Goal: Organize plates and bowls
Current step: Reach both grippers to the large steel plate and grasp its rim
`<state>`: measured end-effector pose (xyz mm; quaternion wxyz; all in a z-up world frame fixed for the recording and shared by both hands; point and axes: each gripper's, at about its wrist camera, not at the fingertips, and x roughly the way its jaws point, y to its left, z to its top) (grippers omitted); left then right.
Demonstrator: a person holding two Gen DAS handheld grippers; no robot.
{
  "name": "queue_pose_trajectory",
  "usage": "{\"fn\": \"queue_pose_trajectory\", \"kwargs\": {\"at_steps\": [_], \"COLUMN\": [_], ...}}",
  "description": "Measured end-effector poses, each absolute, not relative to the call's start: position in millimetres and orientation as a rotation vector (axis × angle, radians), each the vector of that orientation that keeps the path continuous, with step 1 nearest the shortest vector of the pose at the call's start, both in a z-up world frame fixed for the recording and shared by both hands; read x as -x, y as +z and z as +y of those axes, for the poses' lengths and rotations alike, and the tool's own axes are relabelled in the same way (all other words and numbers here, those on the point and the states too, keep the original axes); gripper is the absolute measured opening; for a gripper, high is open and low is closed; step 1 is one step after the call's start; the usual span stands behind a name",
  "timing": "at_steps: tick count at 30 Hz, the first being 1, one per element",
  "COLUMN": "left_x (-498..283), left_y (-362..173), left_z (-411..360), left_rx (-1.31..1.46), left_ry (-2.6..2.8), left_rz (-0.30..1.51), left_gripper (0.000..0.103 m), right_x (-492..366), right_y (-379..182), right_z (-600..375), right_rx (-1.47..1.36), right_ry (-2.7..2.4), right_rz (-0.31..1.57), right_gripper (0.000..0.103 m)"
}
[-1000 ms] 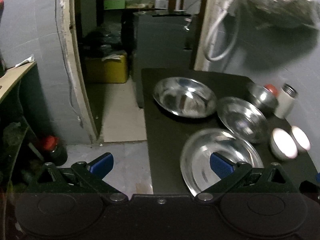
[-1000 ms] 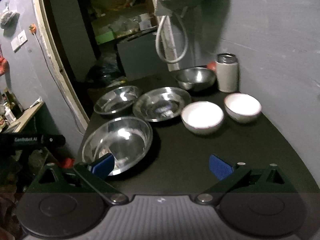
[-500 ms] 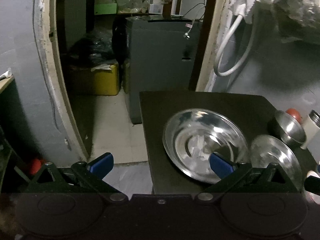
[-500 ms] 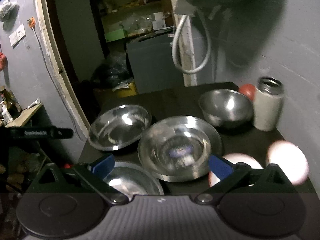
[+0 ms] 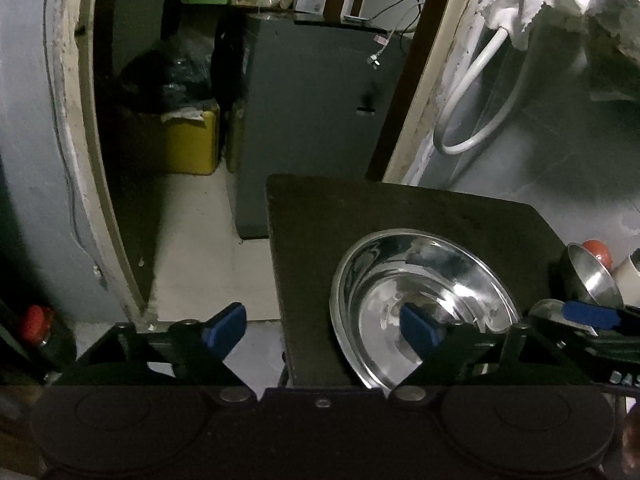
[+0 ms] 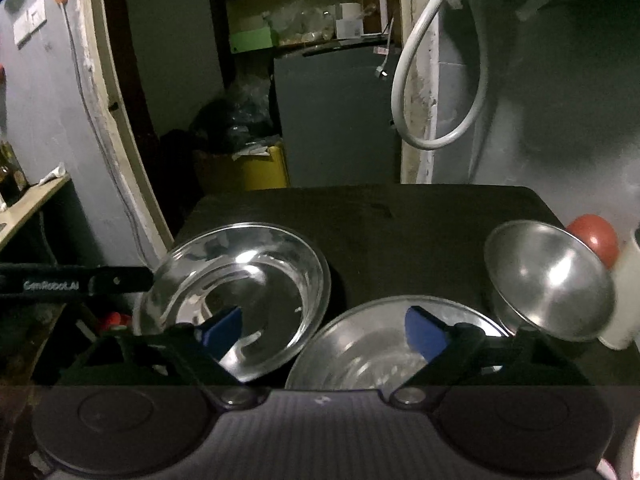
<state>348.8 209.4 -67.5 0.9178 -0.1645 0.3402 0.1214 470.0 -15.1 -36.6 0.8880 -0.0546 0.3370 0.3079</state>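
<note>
On the dark desk (image 5: 320, 216), the left tool (image 5: 322, 326) is closing, one finger off the desk edge, the other over the far steel plate (image 5: 420, 280), gripping nothing. The right tool (image 6: 322, 330) is closing too, empty, straddling the gap between that plate (image 6: 256, 276) and the nearer plate (image 6: 360, 344); a steel bowl (image 6: 548, 280) sits to the right.

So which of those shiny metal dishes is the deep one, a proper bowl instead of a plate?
The small steel bowl at the far right, beside the red thing. Its walls are steep and rounded; the far-left steel plate and the nearer steel plate are wide and shallow.
</note>
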Motion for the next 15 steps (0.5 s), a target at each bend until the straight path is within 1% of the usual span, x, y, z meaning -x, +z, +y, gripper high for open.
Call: {"fn": "queue_pose_trajectory", "kwargs": {"at_steps": [3, 5, 6, 7, 9, 11, 15], "left_x": [-354, -356, -358, -359, -361, -361, -361], "left_y": [-70, -71, -72, -74, -75, -77, -81], "left_z": [209, 210, 210, 210, 210, 211, 213], "left_rx": [0.347, 0.358, 0.363, 0.368, 0.37, 0.371, 0.377], "left_ry": [0.238, 0.222, 0.216, 0.211, 0.21, 0.212, 0.214], "left_rz": [0.704, 0.71, 0.714, 0.718, 0.725, 0.73, 0.749], "left_gripper": [0.075, 0.067, 0.06, 0.055, 0.052, 0.05, 0.036], "right_x": [-482, -487, -489, -491, -495, -498, -502], "right_y": [-41, -43, -45, -46, -49, -51, -55], "right_z": [-6, 0, 3, 6, 10, 12, 18], "right_rx": [0.115, 0.123, 0.126, 0.129, 0.135, 0.141, 0.146], "right_ry": [0.64, 0.64, 0.641, 0.641, 0.64, 0.638, 0.64], "right_rz": [0.703, 0.703, 0.705, 0.709, 0.718, 0.721, 0.732], "right_gripper": [0.083, 0.08, 0.077, 0.075, 0.064, 0.059, 0.054]}}
